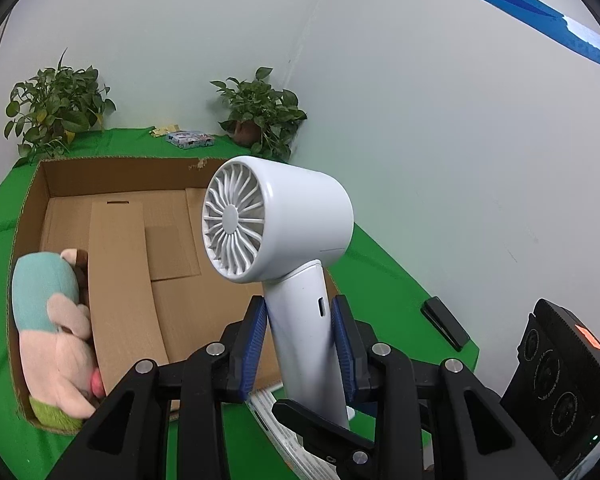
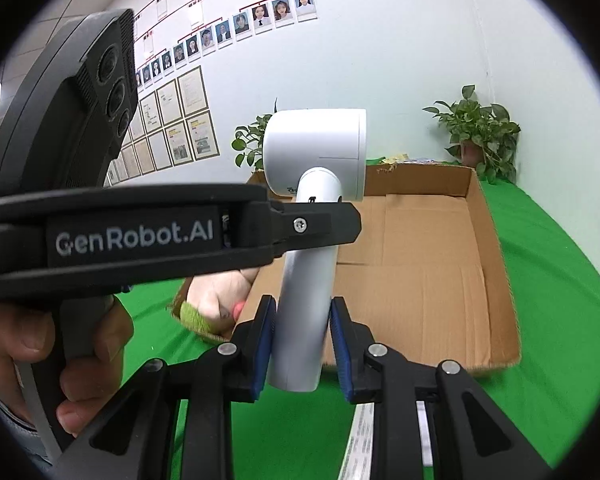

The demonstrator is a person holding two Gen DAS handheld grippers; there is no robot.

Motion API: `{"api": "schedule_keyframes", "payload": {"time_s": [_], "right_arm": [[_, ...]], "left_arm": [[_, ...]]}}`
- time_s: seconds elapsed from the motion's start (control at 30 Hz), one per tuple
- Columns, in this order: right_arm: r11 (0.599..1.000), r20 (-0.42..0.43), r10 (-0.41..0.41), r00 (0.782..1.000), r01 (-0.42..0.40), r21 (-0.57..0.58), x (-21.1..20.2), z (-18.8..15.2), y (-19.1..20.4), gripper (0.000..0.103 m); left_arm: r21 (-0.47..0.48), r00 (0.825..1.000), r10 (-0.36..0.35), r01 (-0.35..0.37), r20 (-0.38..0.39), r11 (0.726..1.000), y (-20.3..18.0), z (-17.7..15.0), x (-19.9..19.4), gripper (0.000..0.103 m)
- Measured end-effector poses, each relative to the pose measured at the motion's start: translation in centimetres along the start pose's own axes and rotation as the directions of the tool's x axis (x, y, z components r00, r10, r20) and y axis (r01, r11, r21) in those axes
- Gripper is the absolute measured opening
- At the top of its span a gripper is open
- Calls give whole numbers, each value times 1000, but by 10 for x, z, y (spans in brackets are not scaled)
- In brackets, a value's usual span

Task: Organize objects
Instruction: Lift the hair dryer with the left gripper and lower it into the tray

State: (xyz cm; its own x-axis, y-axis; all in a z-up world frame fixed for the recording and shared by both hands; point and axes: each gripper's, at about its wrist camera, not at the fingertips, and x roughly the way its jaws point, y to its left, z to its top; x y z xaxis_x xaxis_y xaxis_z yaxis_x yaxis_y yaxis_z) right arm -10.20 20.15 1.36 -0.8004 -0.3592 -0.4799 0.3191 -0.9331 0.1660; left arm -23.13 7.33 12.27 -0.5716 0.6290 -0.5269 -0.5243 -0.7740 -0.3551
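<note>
"GenRobot.AI" on left gripper (image 2: 296, 208) side; wall certificates (image 2: 180, 120) text probably illegible.

Left wrist view: sits right behind the left gripper (image 1: 300, 340), looks forward and a bit down, very close to the white fan (image 1: 278, 220), with the cardboard box (image 1: 120, 168) ahead on the left and the wall behind. Right wrist view: sits right behind the right gripper (image 2: 302, 344), looks forward from the other side, just as close, with the left gripper (image 2: 320, 224) crossing in front. Shared by both: fan (image 2: 320, 152), box (image 2: 492, 240), plush toy (image 1: 56, 328) (image 2: 216, 296), green table cover (image 1: 380, 264) (image 2: 560, 280), two potted plants (image 1: 264, 116) (image 2: 480, 132).
</note>
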Motion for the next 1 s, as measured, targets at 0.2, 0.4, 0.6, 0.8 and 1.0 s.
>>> {"api": "schedule_keyframes", "payload": {"time_s": [0.2, 0.4, 0.6, 0.8, 1.0], "right_arm": [[1000, -27, 23, 999, -23, 9, 17, 11, 3, 26], [999, -83, 30, 996, -27, 32, 52, 11, -12, 26], [997, -155, 45, 987, -35, 71, 81, -6, -24, 26], [995, -209, 60, 976, -41, 92, 105, -19, -36, 26], [992, -240, 79, 967, -52, 117, 121, -30, -45, 26]], "left_arm": [[-26, 1000, 14, -15, -12, 1000, 26, 22, 24, 30], [-61, 998, 26, -30, -62, 998, 57, 21, 64, 30], [-96, 991, 41, -53, -125, 994, 81, 2, 104, 30], [-112, 981, 68, -90, -181, 990, 102, -13, 138, 30], [-110, 971, 98, -124, -216, 986, 112, -21, 159, 30]]}}
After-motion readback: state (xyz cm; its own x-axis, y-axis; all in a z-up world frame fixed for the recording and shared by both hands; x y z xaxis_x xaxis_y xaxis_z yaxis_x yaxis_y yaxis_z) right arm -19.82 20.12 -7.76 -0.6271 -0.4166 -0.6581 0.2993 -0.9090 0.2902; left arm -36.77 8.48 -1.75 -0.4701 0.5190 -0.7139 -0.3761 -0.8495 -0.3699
